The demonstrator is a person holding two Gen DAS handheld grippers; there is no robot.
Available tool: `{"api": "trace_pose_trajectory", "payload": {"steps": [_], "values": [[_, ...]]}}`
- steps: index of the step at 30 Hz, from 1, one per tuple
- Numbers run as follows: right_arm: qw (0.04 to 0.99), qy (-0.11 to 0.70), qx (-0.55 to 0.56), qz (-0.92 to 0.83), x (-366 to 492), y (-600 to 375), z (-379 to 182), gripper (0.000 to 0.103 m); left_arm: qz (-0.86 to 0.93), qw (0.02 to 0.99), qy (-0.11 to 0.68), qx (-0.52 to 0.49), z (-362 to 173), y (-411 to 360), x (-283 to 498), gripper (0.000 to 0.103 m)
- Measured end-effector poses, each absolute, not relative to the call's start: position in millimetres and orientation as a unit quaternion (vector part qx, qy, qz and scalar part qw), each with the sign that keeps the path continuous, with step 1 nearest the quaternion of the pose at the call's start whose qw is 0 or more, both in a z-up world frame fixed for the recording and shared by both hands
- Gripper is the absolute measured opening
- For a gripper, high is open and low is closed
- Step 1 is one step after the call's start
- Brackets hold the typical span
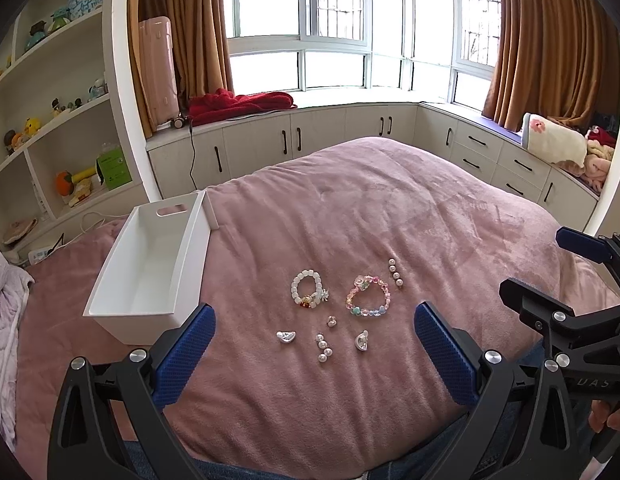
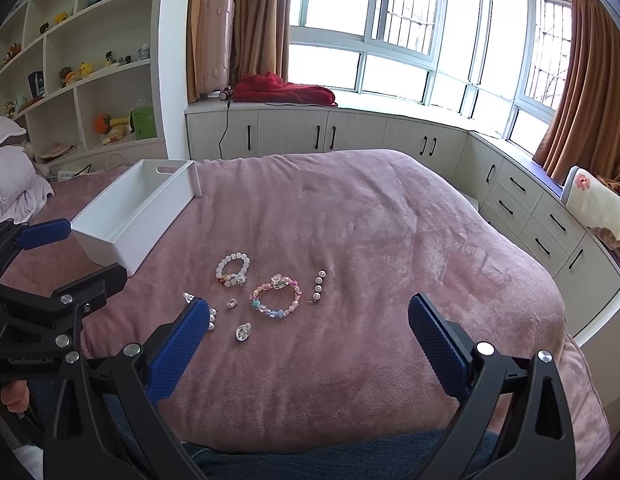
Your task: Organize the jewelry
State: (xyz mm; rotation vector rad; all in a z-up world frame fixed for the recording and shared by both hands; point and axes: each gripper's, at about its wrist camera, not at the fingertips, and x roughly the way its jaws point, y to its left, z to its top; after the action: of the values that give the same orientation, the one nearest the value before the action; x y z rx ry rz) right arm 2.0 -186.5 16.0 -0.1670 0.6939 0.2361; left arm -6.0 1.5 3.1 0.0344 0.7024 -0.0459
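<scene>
Jewelry lies on a pink bedspread (image 1: pixel 350 208). A white bead bracelet (image 1: pixel 307 290) (image 2: pixel 232 270) lies left of a pastel bead bracelet (image 1: pixel 368 296) (image 2: pixel 275 295). A pearl clip (image 1: pixel 395 273) (image 2: pixel 318 287) lies to the right, a second pearl clip (image 1: pixel 322 348) nearer me, with two silver pieces (image 1: pixel 285 336) (image 1: pixel 362 341) and a small stud (image 1: pixel 331 321). An empty white box (image 1: pixel 149 272) (image 2: pixel 133 212) stands at the left. My left gripper (image 1: pixel 314 332) is open and empty above the near pieces. My right gripper (image 2: pixel 305 320) is open and empty, near the pastel bracelet.
White cabinets (image 1: pixel 350 132) with a red blanket (image 1: pixel 241 106) run under the window behind the bed. Shelves (image 1: pixel 49 120) with toys stand at the left. A pillow (image 2: pixel 9 184) lies at the bed's left end. My jeans (image 2: pixel 350 456) show below.
</scene>
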Motion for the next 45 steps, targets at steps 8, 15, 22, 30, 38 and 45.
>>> {"api": "trace_pose_trajectory", "payload": {"steps": [8, 15, 22, 30, 38, 45], "values": [[0.929, 0.342, -0.082, 0.114, 5, -186, 15, 0.098, -0.023, 0.938, 0.345, 0.017, 2, 1, -6, 0.101], [0.929, 0.343, -0.082, 0.115, 7, -186, 13, 0.098, -0.026, 0.937, 0.349, 0.017, -3, 1, -7, 0.101], [0.928, 0.345, -0.083, 0.115, 11, -185, 11, 0.098, -0.024, 0.936, 0.352, 0.017, -7, 2, -5, 0.101], [0.927, 0.346, -0.090, 0.116, 38, -179, 11, 0.098, -0.018, 0.931, 0.363, 0.021, -14, 4, 22, 0.101], [0.924, 0.353, -0.091, 0.119, 85, -175, 4, 0.098, -0.015, 0.920, 0.391, 0.000, -25, 25, 71, 0.101], [0.913, 0.382, -0.065, 0.130, 140, -176, -23, 0.098, -0.014, 0.896, 0.443, -0.007, -55, 39, 128, 0.101]]}}
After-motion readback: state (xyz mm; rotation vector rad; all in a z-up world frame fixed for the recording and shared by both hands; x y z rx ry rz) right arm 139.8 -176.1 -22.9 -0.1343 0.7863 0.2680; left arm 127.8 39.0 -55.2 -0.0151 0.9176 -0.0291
